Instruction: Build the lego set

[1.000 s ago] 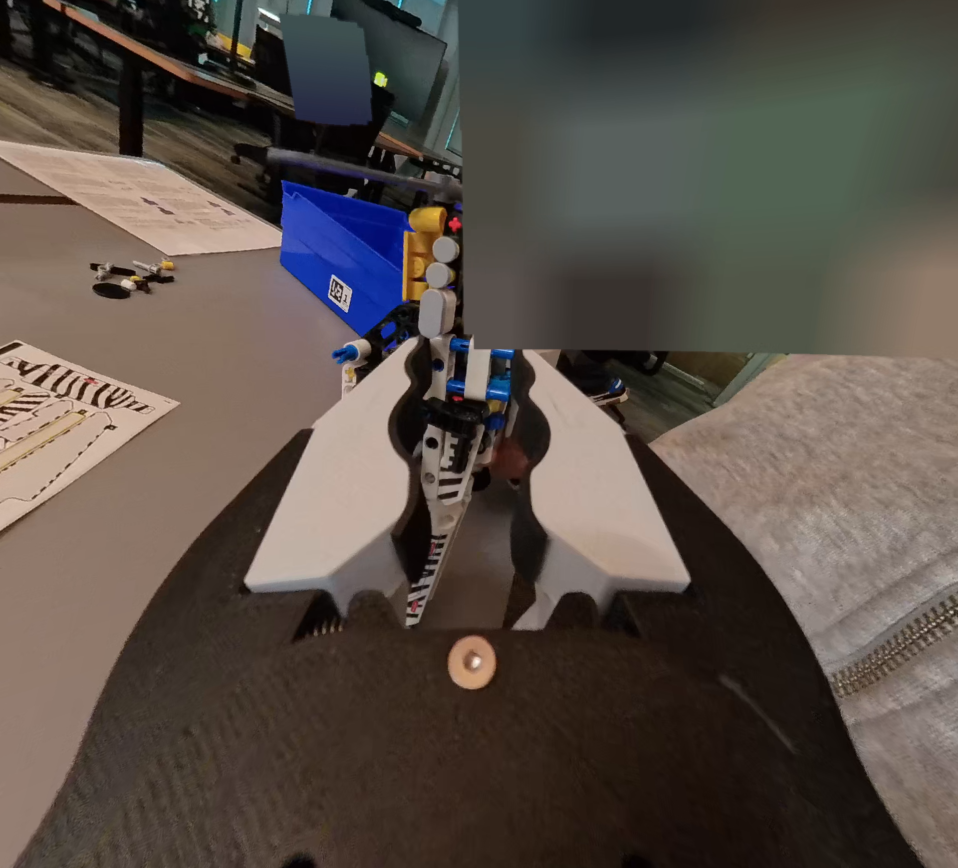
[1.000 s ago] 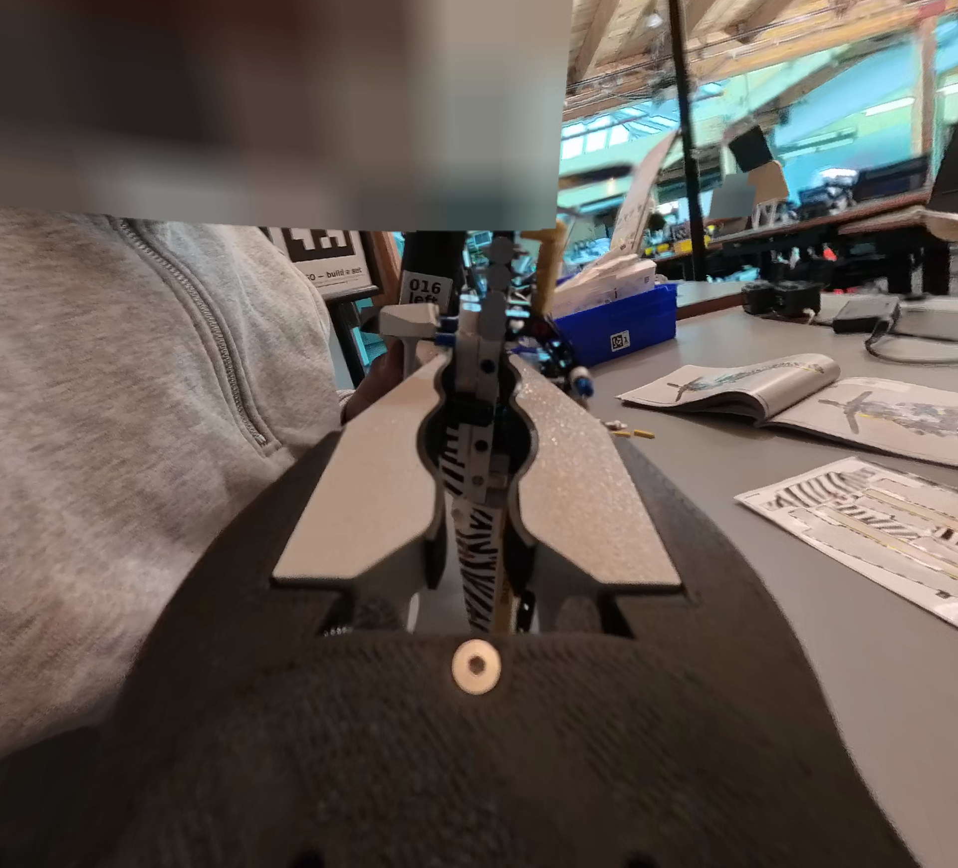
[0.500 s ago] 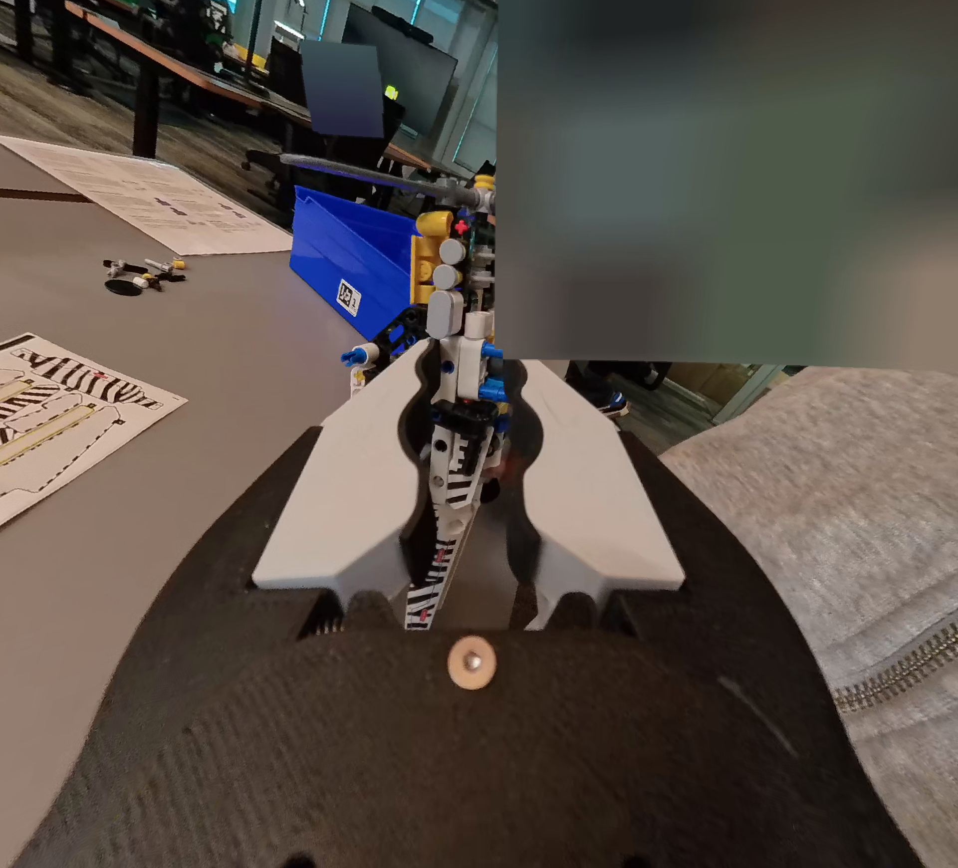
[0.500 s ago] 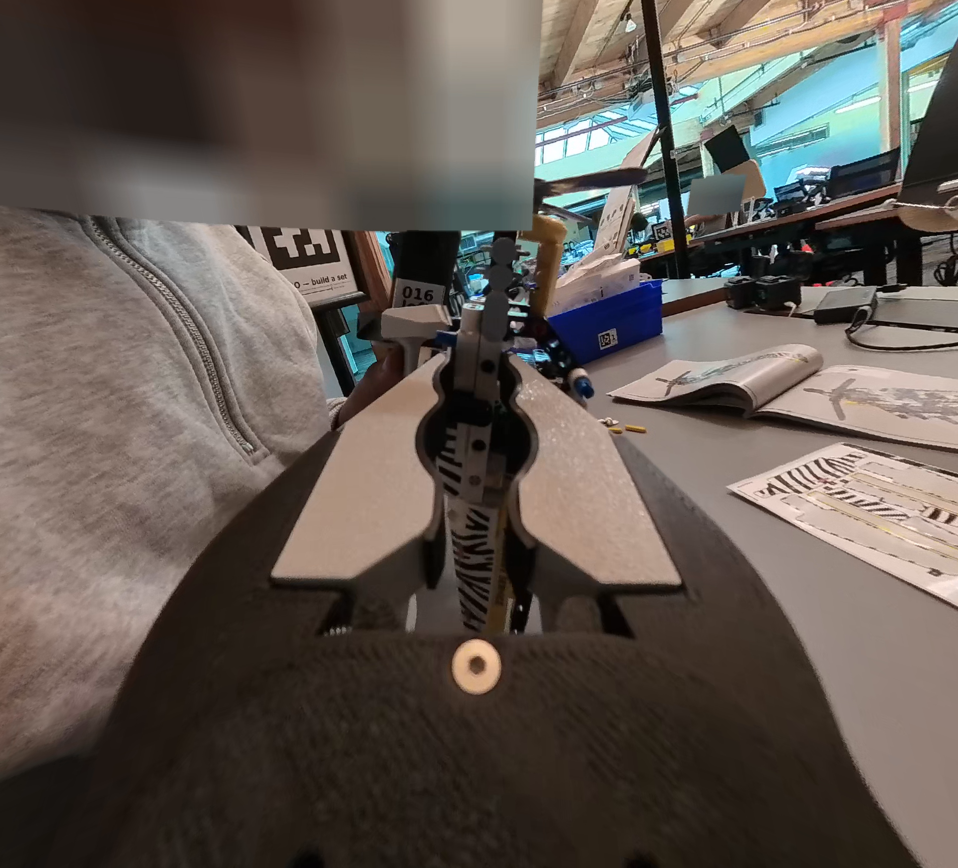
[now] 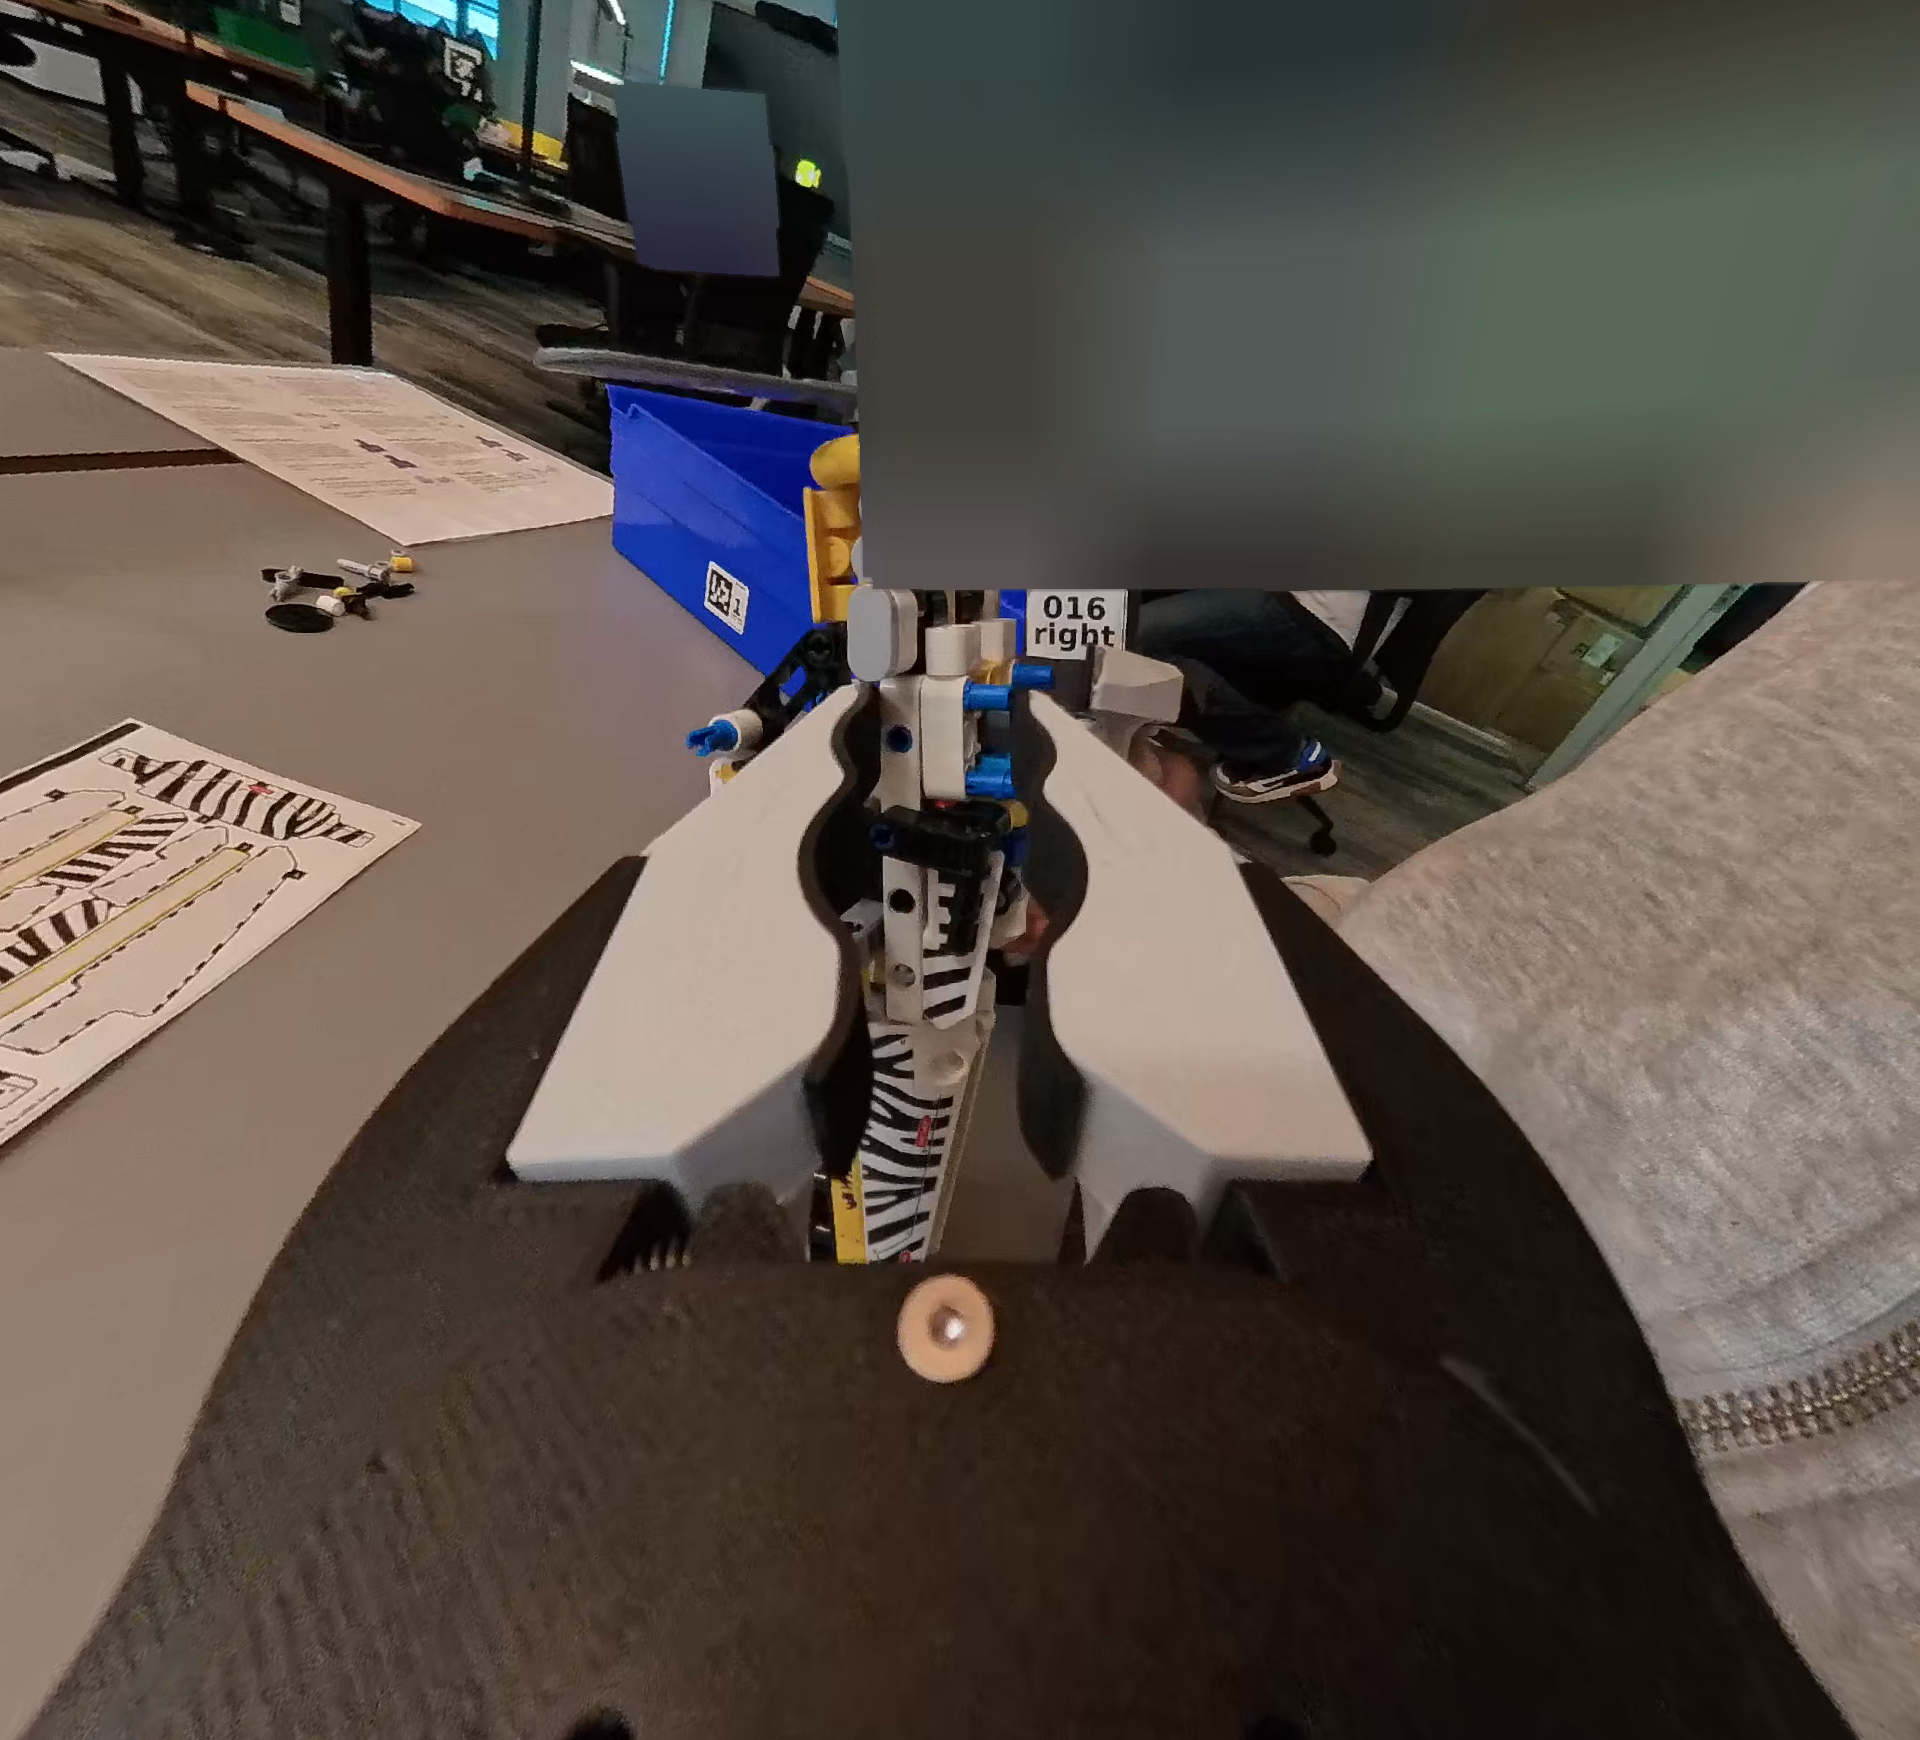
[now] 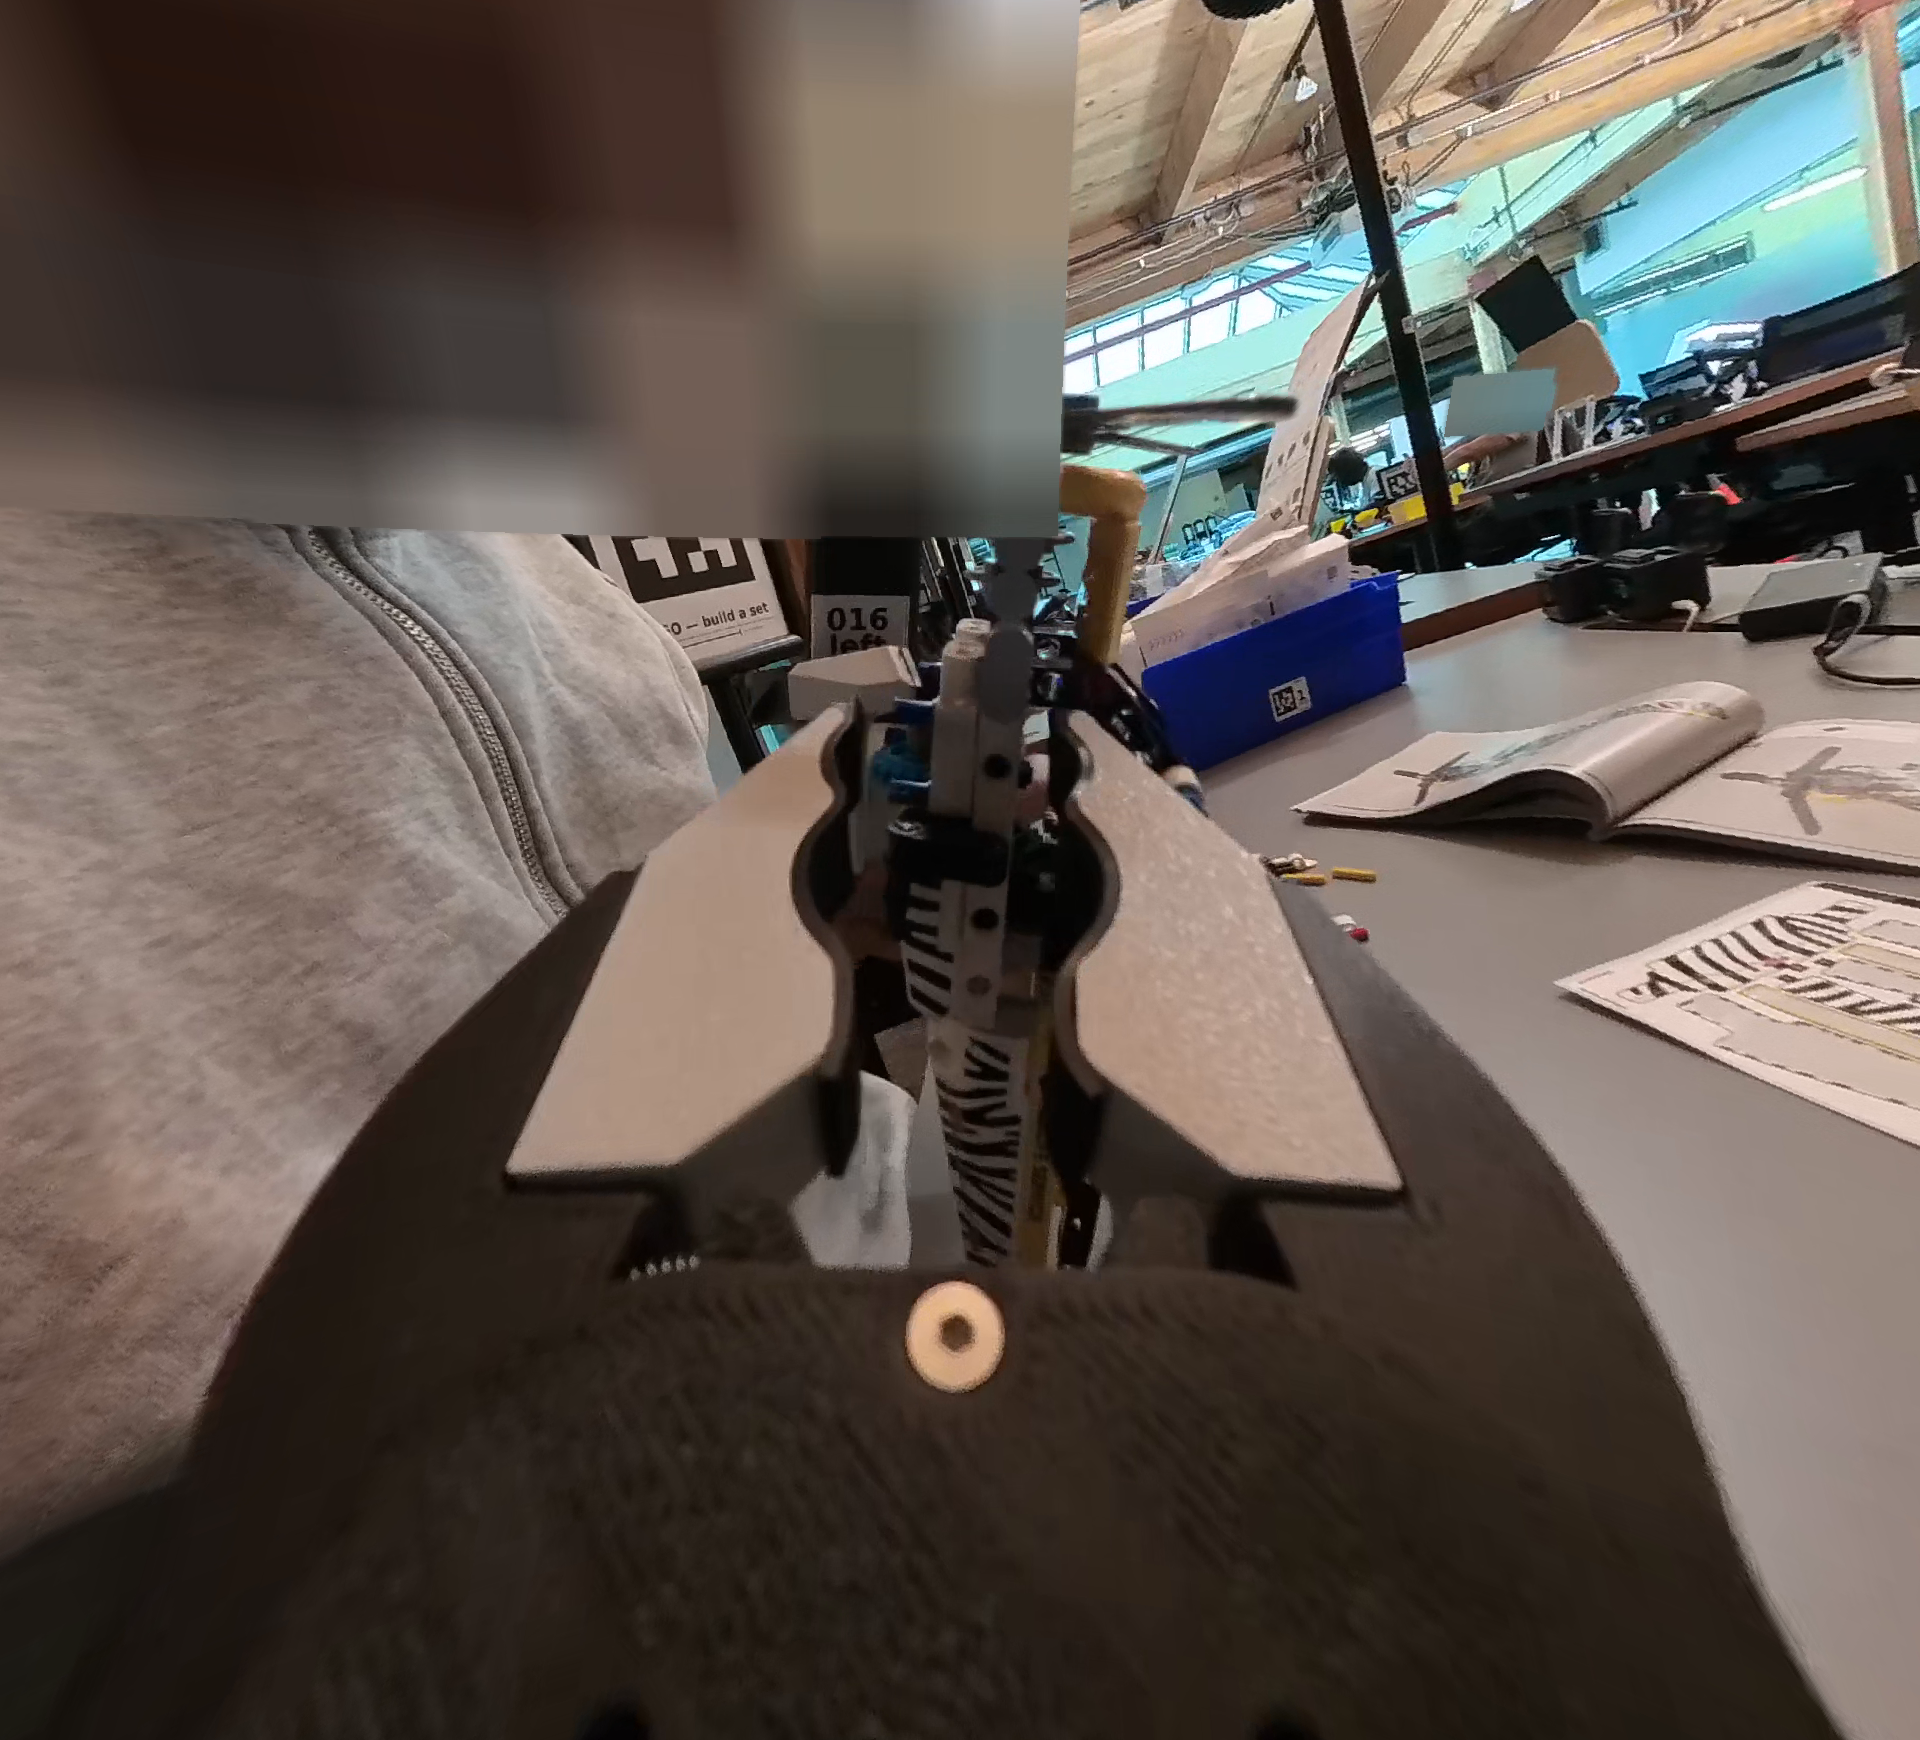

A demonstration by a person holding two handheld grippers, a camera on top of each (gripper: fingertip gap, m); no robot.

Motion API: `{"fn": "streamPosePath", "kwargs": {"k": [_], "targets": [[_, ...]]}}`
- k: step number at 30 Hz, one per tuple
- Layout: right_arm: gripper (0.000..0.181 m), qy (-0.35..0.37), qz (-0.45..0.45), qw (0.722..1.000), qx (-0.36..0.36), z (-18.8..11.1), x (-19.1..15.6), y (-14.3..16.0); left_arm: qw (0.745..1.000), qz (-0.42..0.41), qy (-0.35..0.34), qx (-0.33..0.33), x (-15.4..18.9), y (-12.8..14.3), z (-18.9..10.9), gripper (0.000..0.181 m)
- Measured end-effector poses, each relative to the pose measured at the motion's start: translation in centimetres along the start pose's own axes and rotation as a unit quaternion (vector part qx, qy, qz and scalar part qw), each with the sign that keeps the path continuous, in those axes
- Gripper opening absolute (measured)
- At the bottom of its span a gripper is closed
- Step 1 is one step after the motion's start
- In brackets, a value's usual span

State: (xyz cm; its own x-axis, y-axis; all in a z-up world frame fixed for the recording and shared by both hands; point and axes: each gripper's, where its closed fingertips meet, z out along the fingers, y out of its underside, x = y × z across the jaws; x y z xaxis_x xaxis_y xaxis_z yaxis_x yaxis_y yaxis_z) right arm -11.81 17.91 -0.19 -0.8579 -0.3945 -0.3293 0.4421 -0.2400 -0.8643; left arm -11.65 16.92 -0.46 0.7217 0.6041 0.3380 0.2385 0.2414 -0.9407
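Both grippers hold one lego model above the table, from opposite sides. The lego model [image 5: 930, 921] is white with zebra-stripe stickers, blue pins, black connectors and a yellow part at its far end. My left gripper [image 5: 940, 724] is shut on it. In the right wrist view the same model [image 6: 977, 880] stands between the jaws, with a grey rotor blade [image 6: 1184, 412] above. My right gripper [image 6: 961, 734] is shut on it. Each gripper's white fingertip shows beyond the model in the other's view [image 5: 1132, 688] [image 6: 847, 672].
A blue bin [image 5: 717, 516] [image 6: 1278, 677] stands on the grey table [image 5: 468, 672]. Near it lie a sticker sheet [image 5: 145, 869] [image 6: 1787, 989], an open instruction booklet [image 6: 1621, 771], a printed sheet [image 5: 332, 433] and loose small parts [image 5: 332, 589] [image 6: 1314, 875]. A person's grey zip sweater [image 6: 281, 817] is close by. My two grippers' fingertips are within a few centimetres of each other.
Both grippers and the model have tilted and shifted a little: the background has slid in both views. The right gripper's fingertip now shows beyond the model in the left wrist view.
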Motion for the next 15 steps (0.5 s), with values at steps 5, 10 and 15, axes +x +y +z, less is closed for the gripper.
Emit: {"fn": "streamPosePath", "kwargs": {"k": [5, 10, 15], "targets": [[0.032, 0.007, 0.01, 1.0, -0.002, 0.0, 0.1, 0.0, 1.0, 0.008, 0.001, 0.0, 0.3, 0.1, 0.0, 0.022], [0.022, 0.001, 0.006, 1.0, -0.002, -0.1, -0.2, 0.1, 1.0, 0.007, 0.007, 0.001, 0.6, 0.2, -0.1, 0.023], [0.022, -0.005, 0.017, 1.0, 0.008, -0.5, -0.2, 0.2, 1.0, -0.002, 0.03, -0.006, 1.2, 0.7, -0.4, 0.033]]}}
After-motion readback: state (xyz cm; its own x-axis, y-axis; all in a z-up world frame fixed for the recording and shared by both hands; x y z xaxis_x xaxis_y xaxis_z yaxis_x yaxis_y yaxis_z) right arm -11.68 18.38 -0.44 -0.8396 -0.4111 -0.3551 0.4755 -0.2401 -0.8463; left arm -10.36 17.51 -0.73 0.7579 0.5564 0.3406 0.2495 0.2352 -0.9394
